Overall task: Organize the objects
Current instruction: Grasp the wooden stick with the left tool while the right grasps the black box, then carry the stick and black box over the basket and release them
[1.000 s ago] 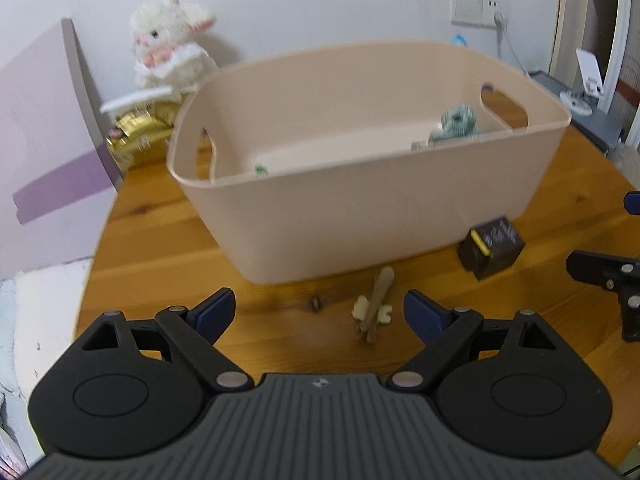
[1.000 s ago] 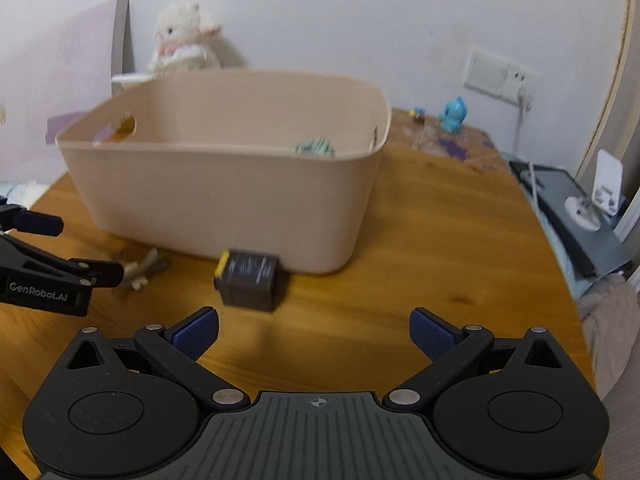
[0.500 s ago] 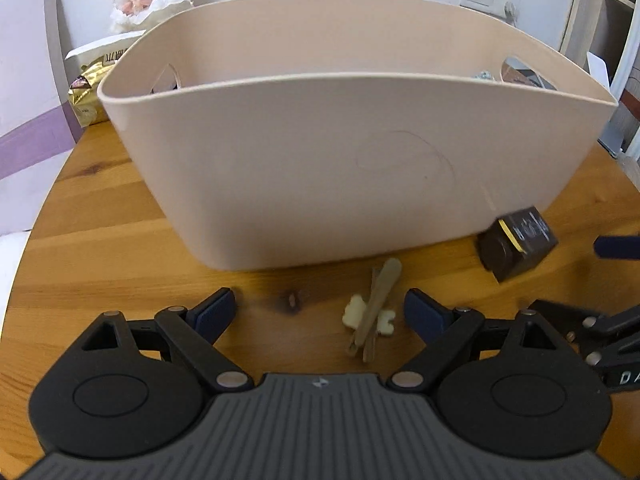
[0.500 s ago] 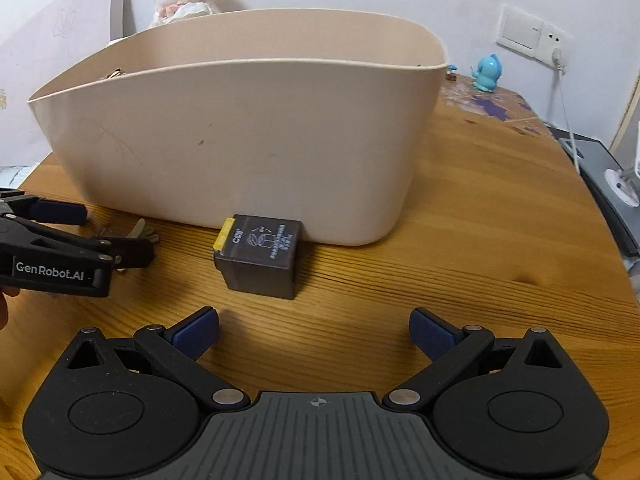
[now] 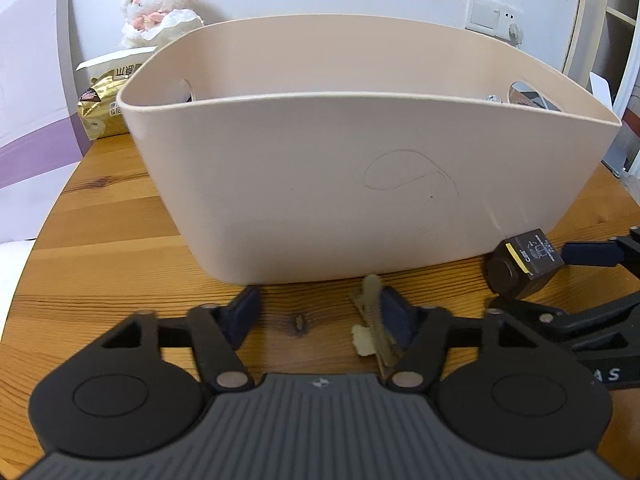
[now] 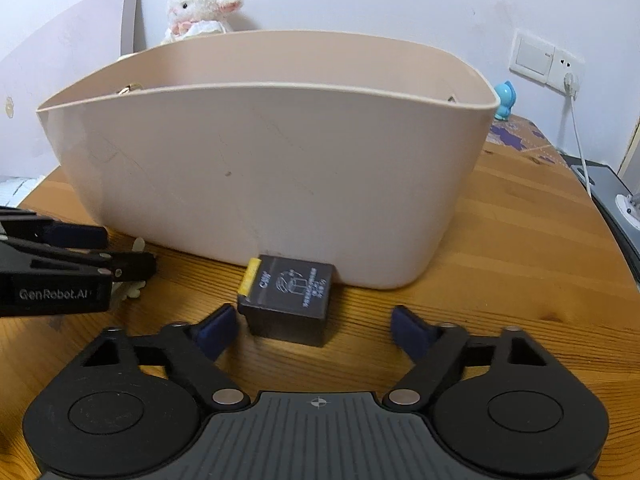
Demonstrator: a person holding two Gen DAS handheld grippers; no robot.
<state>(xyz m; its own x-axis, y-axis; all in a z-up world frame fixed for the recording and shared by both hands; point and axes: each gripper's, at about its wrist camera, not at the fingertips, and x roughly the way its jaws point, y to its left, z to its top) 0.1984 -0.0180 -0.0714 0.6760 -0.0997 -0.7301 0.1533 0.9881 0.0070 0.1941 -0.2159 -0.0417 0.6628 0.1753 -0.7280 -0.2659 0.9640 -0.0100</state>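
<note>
A beige plastic tub point(image 5: 360, 184), oval-rimmed with a cut-out handle hole at each end, stood upright on the wooden table point(image 6: 520, 240); its near wall carried faint scuff lines. A small dark cube-shaped box point(image 6: 290, 300) with a yellow strip along one edge and white print on top sat on the table just beside the foot of the tub's near wall. A tan wooden clip-like piece point(image 5: 374, 320) with a pale attachment lay flat nearby, also before that wall.

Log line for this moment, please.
left gripper: open, hair clip between fingers | right gripper: open around black box | bin: behind
</note>
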